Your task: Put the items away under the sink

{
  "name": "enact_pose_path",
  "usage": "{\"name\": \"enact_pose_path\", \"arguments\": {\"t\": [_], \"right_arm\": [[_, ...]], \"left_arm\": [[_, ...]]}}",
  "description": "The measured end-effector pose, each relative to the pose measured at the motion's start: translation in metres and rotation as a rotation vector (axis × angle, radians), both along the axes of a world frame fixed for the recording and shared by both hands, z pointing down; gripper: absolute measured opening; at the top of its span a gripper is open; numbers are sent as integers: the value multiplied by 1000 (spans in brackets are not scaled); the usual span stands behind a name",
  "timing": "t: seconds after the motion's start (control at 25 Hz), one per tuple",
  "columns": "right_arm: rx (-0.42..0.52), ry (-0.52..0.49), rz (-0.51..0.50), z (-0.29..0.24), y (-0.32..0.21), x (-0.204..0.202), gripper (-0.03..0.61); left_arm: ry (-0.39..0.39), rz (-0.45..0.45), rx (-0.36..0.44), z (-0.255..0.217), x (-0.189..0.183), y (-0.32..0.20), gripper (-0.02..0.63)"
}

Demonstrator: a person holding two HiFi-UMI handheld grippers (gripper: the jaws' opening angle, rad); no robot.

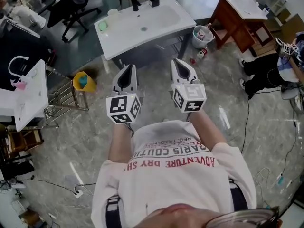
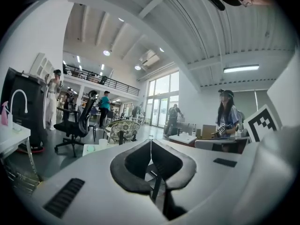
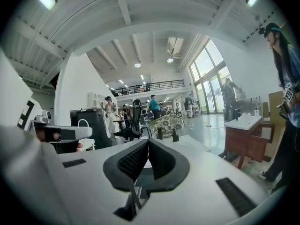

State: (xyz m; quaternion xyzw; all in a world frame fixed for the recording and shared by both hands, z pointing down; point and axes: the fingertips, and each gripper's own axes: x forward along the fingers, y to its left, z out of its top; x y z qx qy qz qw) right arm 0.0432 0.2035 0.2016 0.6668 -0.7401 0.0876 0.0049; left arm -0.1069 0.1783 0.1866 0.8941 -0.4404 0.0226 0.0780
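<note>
White sink (image 1: pixel 161 23) on dark legs stood ahead, top centre. Left gripper (image 1: pixel 127 68) and right gripper (image 1: pixel 178 61): jaws clenched together, empty. White pail (image 1: pixel 201 36) of items sat on the floor at the sink's right corner, with a small bottle (image 1: pixel 201 54) near it.

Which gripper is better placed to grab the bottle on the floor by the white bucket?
Likely right: the right gripper sits nearer the bottle than the left gripper; both shut, empty.
</note>
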Motion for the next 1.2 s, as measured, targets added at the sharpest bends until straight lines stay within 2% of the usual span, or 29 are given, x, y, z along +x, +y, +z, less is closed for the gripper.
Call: {"name": "enact_pose_path", "arguments": {"t": [0.2,0.48,0.68,1.0,1.2], "right_arm": [[-18,35,-33,7,-41,37,25],[-38,31,-58,27,-95,51,25],[-69,53,-52,45,-140,60,25],[-99,83,-7,50,-250,75,25],[-77,101,23,40,-313,85,25]], "left_arm": [[-45,-12,-24,10,41,-28,23],[-82,-62,-56,28,44,-87,23],[-84,-11,-79,44,63,-139,23],[-55,72,-89,43,91,-269,23],[-30,111,-85,39,105,-333,23]]}}
